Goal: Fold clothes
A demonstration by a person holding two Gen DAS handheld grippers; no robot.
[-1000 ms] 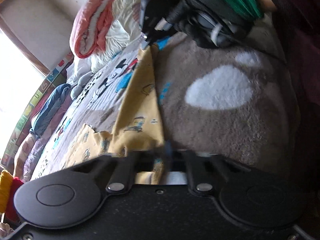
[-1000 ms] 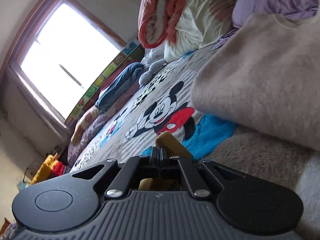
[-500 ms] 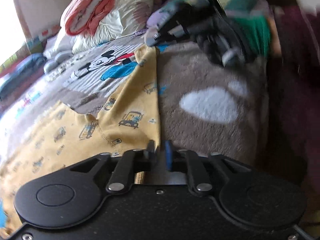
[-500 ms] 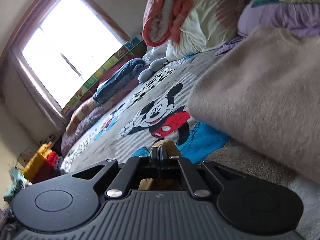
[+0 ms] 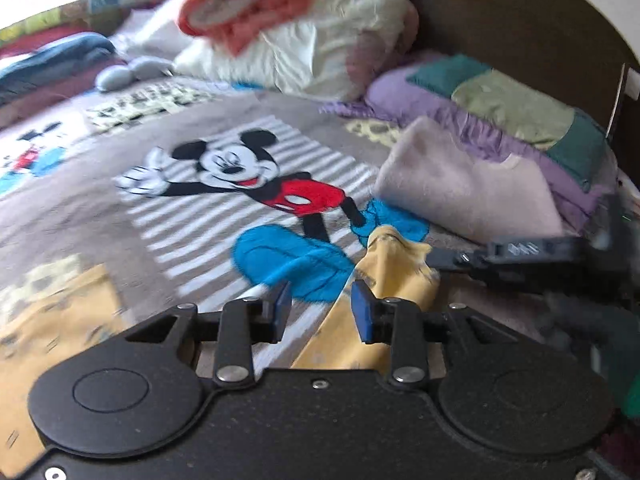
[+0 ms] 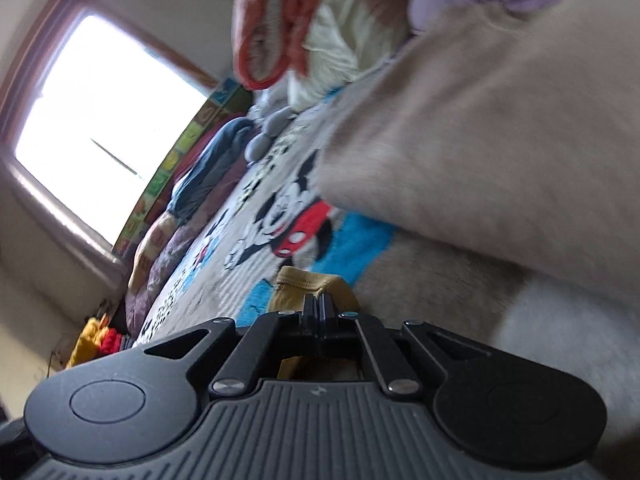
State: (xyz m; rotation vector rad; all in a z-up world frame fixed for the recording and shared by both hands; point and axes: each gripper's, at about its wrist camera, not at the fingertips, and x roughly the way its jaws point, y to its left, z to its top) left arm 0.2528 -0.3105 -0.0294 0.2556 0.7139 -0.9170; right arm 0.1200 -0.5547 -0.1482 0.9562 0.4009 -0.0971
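A yellow printed garment (image 5: 384, 280) lies on the Mickey Mouse blanket (image 5: 224, 168). Another part of it shows at the lower left of the left wrist view (image 5: 52, 312). My left gripper (image 5: 320, 310) is open, its blue pads apart, with the yellow cloth just beside the right pad and not held. My right gripper (image 6: 318, 306) is shut on a bunched edge of the yellow garment (image 6: 308, 284). It shows in the left wrist view (image 5: 500, 254) at the right, holding the cloth's raised tip.
A folded beige fleece (image 5: 460, 188) lies close to the right of the garment, also in the right wrist view (image 6: 500, 140). Pillows and an orange blanket (image 5: 288, 12) are piled at the headboard. A purple patchwork pillow (image 5: 520, 104) lies behind. A window (image 6: 100, 128) is on the left.
My left gripper has opened and let go of the yellow garment, and it has swung toward the bed's head. My right gripper stays shut on the cloth and has moved a little.
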